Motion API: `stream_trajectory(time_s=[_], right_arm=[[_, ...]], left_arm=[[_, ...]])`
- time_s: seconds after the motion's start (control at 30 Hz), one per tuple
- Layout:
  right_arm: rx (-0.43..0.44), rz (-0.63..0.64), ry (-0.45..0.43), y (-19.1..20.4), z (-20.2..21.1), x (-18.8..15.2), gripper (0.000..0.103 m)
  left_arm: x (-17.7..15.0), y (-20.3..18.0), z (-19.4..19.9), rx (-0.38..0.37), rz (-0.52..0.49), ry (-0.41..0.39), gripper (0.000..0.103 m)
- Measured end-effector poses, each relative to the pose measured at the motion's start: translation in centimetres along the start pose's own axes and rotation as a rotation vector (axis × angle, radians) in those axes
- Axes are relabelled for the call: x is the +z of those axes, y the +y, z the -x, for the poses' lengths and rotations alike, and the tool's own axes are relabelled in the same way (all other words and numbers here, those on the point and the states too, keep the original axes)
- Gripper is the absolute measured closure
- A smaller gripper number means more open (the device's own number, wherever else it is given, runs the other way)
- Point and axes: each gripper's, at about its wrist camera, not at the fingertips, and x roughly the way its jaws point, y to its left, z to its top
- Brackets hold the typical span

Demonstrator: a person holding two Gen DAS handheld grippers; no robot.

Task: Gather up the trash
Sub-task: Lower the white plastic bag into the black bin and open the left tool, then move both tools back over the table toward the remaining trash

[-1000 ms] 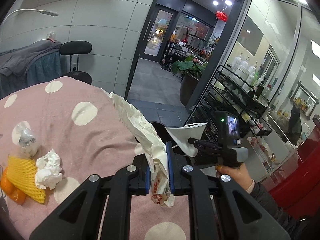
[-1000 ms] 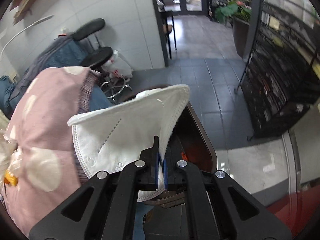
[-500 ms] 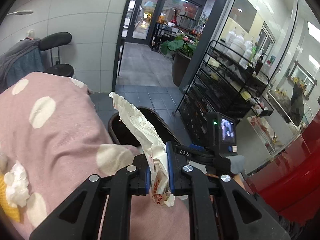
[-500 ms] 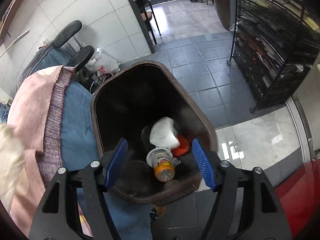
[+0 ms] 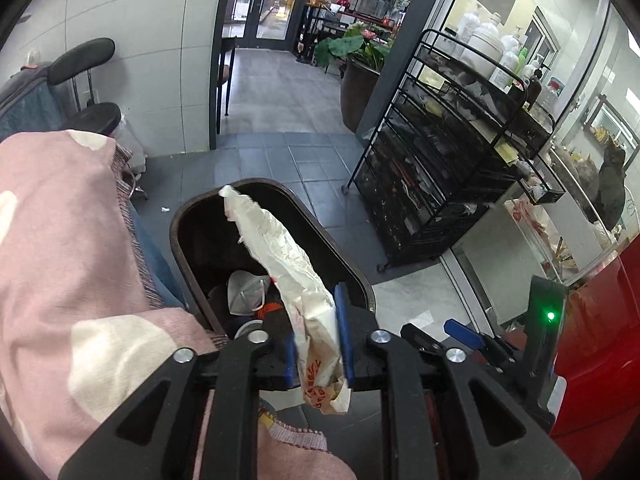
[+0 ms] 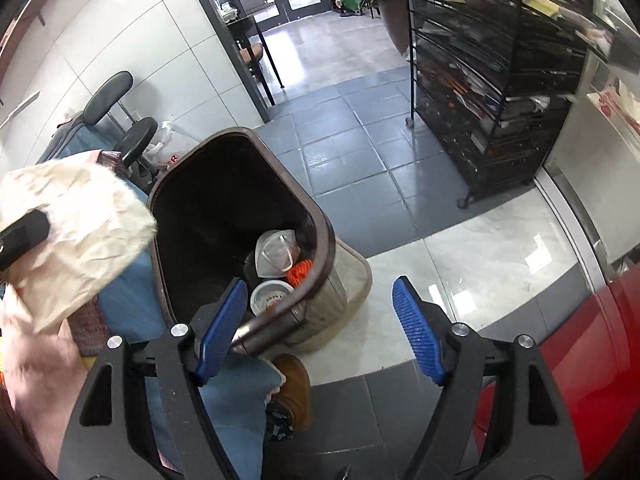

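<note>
A crumpled white paper wrapper (image 5: pixel 280 248) with red print hangs between the blue pads of my left gripper (image 5: pixel 319 344), above the brown bin (image 5: pixel 176 232). The jaws are opening, but the pads still touch the wrapper. My right gripper (image 6: pixel 320 292) stands wide and is still opening. Nothing is between its fingers, and it hovers over the near rim of the bin (image 6: pixel 320 232). A white face mask (image 6: pixel 276 252) lies inside the bin on an orange net (image 6: pixel 300 272), next to a round cup lid (image 6: pixel 272 296). The wrapper (image 6: pixel 80 220) shows at the left in the right wrist view.
A pink dotted blanket (image 5: pixel 60 260) over blue cloth presses against the bin's left side. A black wire rack (image 6: pixel 500 80) stands on the tiled floor at the right. A red surface (image 6: pixel 580 360) fills the lower right. A brown shoe (image 6: pixel 296 384) is below the bin, and a black stool (image 5: pixel 96 116) stands behind the blanket.
The right gripper opened and let go of the mask, which now lies in the bin. The left gripper carried the wrapper off the blanket to above the bin, and its pads have parted slightly.
</note>
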Motion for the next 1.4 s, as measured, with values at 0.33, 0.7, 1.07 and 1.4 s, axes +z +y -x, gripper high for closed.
stream_trajectory(time_s=[0.33,0.7,1.07,1.4], right_arm=[[-0.002,-0.022,-0.027,-0.7,1.2,-0.5,0.022],[0.044,0.051,-0.089,2.7,4.2,-0.5,0.017],[0.169,0.169,-0.125,9.2,7.8,-1.0,0.011],[0.309,0.354,-0.117,17.9,10.5,-2.8,0.011]], left_arm=[[-0.1,1.0,0.5,-0.057,0.1,-0.031,0.006],[-2.1,0.4,6.3,-0.044,0.006,-0.116,0.006],[-5.9,3.1,13.3,0.077,0.008,-0.178,0.006],[-9.7,7.9,17.7,0.267,0.1,-0.237,0.006]])
